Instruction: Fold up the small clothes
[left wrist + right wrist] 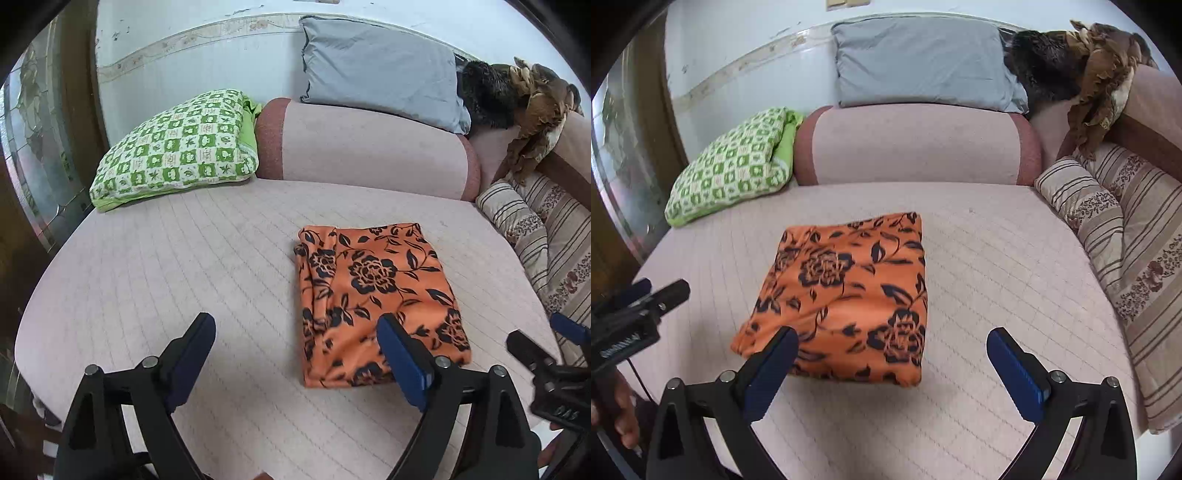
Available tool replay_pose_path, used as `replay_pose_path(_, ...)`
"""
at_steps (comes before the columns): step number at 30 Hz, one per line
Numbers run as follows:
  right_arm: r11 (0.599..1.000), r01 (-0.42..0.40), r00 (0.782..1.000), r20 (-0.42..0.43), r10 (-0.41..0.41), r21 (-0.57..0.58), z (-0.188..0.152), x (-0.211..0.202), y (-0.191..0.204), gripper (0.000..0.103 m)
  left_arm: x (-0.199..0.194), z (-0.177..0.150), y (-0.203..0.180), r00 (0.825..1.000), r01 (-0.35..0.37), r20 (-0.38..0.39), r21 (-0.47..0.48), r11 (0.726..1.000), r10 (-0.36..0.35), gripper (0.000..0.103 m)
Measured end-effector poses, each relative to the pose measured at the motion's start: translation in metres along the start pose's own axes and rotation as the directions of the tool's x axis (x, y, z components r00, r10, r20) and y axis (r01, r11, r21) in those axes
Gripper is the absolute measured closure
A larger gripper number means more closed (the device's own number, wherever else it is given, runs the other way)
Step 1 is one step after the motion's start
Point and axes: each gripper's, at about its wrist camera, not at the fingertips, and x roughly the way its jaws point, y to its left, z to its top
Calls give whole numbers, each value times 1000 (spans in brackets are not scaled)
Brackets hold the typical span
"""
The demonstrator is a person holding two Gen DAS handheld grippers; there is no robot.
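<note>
Seen from the left wrist camera, the orange cloth printed with black flowers and leaves (pixel 376 295) lies as a compact rectangle on the pale pink quilted sofa seat (pixel 184 258), its edges doubled over and a few soft ridges along its left side. It sits flat and alone in the middle of the seat, which suggests it has been set down as a finished fold rather than left mid-step. The left gripper (pixel 295 349) hangs above the seat with its black arms and blue pads spread wide; nothing is between them, and the right-hand pad only overlaps the cloth's near edge in the picture, with no sign of contact. At the right border the right gripper (pixel 546 339) shows partly. A green-and-white checked pillow (pixel 177 147), a grey cushion (pixel 380 70) and a striped beige cushion (pixel 517 221) ring the back and side, out of the working area.

From the right wrist camera, the same folded cloth (pixel 849 295) rests ahead and slightly to the left on the seat (pixel 997 277). The right gripper (pixel 890 362) is likewise splayed fully apart and empty, its left pad crossing in front of the cloth's near corner without pinching it. The left gripper (pixel 646 299) juts in at the left edge, a hand (pixel 620 410) below it. Both tools look clear of the garment, so my judgement is that this piece is done.
</note>
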Motion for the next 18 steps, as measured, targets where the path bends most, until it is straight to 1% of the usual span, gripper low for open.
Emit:
replay_pose_path(2, 1000, 5, 1000, -12, -5, -12, -4, -3, 3, 0, -9, -3, -2, 1000, -1, 0, -2, 1000, 1, 9)
replay_pose_path(5, 999, 24, 999, -24, -25, -31, -6, -8, 7, 0, -20, -5, -3, 1000, 22, 16, -9, 1000, -22, 8)
replay_pose_path(8, 999, 21, 999, -35, -22, -40, -7, -11, 8, 0, -28, -4, -5, 999, 32, 19, -12, 999, -32, 6)
replay_pose_path(11, 999, 14, 999, -33, -15, -46, -7, -16, 10, 0, -31, -4, -5, 1000, 26, 13, -16, 1000, -26, 5)
replay_pose_path(16, 998, 4, 999, -33, -6, -65, -4, -22, 14, 0, -34, -3, -5, 999, 46, 14, -17, 999, -46, 5)
replay_pose_path(18, 997, 4, 999, -35, -7, -75, -3, -22, 17, 0, -35, -2, -7, 999, 43, 20, -8, 999, -42, 5)
